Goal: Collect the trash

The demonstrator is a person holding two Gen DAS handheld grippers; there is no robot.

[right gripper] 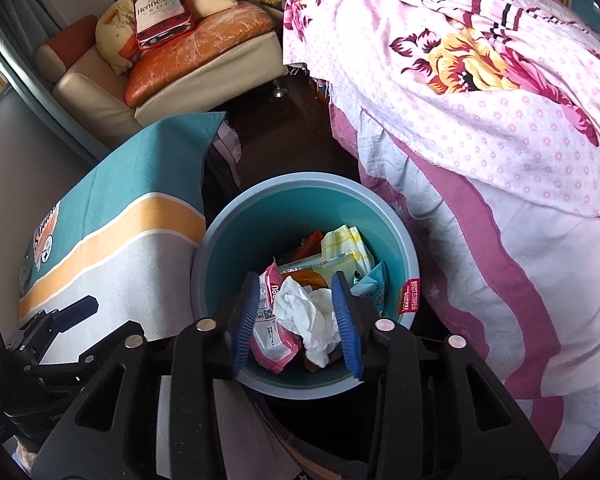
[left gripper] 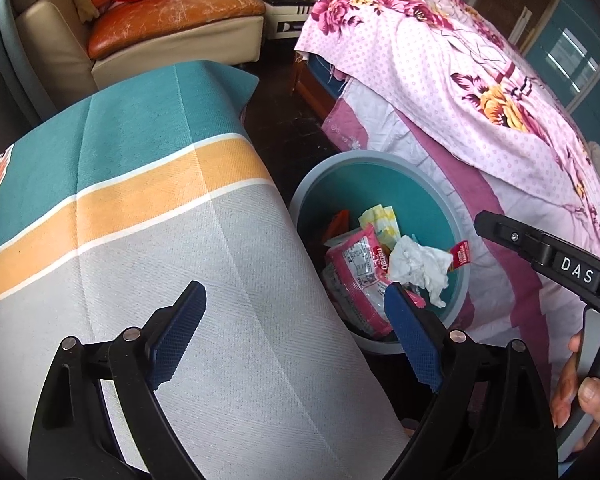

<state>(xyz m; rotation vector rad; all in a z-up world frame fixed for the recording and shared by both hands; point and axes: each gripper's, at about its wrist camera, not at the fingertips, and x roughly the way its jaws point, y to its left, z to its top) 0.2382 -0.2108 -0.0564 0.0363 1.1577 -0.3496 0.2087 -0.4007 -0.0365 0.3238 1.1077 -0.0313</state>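
A round teal bin [right gripper: 300, 182] stands on the dark floor between a cloth-covered table and a bed. Inside lie a crumpled white tissue [right gripper: 308, 312], a pink packet [right gripper: 272, 340], a yellow-white wrapper [right gripper: 346, 246] and other wrappers. My right gripper [right gripper: 297, 280] hangs over the bin, open; the tissue shows between its blue pads, which do not press it. In the left wrist view the tissue [left gripper: 420, 266] rests on the trash in the bin [left gripper: 364, 158], below one right finger [left gripper: 500, 232]. My left gripper [left gripper: 294, 290] is open and holds nothing, above the table's edge.
The table wears a teal, orange and grey cloth [left gripper: 140, 200] left of the bin. A bed with a pink floral quilt [left gripper: 440, 80] rises on the right. A cream sofa with an orange cushion [left gripper: 172, 20] stands at the back. A hand [left gripper: 572, 392] holds the right tool.
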